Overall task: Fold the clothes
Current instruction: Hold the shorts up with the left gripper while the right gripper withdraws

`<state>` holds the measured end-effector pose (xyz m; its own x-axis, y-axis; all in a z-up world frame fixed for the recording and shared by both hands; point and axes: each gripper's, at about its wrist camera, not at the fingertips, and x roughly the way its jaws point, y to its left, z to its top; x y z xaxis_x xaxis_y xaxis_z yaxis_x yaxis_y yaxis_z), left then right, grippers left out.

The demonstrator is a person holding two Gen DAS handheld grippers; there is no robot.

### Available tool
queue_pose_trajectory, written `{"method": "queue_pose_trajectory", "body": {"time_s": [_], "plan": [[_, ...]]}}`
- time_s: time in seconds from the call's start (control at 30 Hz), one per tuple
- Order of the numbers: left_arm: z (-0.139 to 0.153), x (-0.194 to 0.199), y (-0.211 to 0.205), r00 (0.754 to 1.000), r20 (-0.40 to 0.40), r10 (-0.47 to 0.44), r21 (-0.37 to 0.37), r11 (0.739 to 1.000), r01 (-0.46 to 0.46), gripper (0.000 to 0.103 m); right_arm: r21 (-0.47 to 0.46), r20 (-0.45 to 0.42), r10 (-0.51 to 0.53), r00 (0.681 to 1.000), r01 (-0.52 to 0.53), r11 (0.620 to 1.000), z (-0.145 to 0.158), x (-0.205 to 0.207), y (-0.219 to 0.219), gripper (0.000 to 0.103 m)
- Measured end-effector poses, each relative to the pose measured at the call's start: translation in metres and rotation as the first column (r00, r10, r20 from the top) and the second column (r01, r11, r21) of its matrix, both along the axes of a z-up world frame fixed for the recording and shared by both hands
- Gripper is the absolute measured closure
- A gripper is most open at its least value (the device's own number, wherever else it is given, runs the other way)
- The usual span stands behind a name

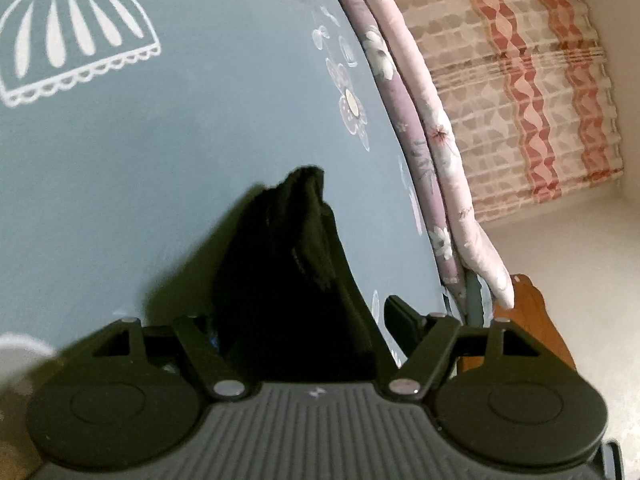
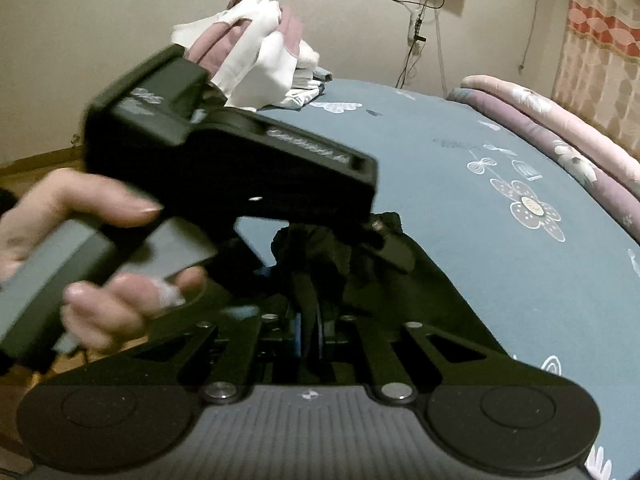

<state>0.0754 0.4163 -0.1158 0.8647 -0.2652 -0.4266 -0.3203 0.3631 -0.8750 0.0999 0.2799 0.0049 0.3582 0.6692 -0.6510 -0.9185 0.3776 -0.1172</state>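
While the left claw (image 1: pixel 304 320) gapes, right view alone shows right claw (image 2: pixel 310 320) pinching black garment (image 2: pixel 308 256) — hand (image 2: pixel 80 240) too.

My left gripper's left fingertip is lost behind the bunched black cloth garment (image 1: pixel 288 264). The white line-drawn lampshade print (image 1: pixel 76 44), far left of that garment, is cut off by the edge. The hand (image 2: pixel 60 240) is blurred.
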Motion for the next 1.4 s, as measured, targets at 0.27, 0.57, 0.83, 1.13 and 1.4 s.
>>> {"method": "queue_pose_trajectory", "body": {"time_s": [0.27,0.57,0.83,1.13,1.4], "plan": [[0.001,0.006,0.001,0.998,0.002,-0.060,0.064,0.996,0.060,0.034,0.052,-0.104,0.003,0.995,0.003,0.999,0.013,0.001,-0.043,0.050],[0.012,0.003,-0.002,0.989,-0.103,-0.105,0.267,0.955,0.130,0.090,0.123,-0.297,-0.140,0.944,0.183,0.975,0.008,0.050,-0.090,0.036],[0.041,0.002,-0.012,0.982,-0.119,-0.150,0.373,0.909,0.184,0.090,0.186,-0.514,-0.242,0.823,0.383,0.905,-0.017,0.104,-0.122,0.036],[0.059,0.001,-0.021,0.979,-0.114,-0.171,0.408,0.890,0.203,0.090,0.194,-0.741,-0.262,0.618,0.571,0.797,-0.046,0.157,-0.145,0.034],[0.066,0.001,-0.028,0.978,-0.107,-0.182,0.425,0.880,0.210,0.090,0.194,-0.732,-0.305,0.609,0.616,0.764,-0.048,0.174,-0.146,0.034]]}}
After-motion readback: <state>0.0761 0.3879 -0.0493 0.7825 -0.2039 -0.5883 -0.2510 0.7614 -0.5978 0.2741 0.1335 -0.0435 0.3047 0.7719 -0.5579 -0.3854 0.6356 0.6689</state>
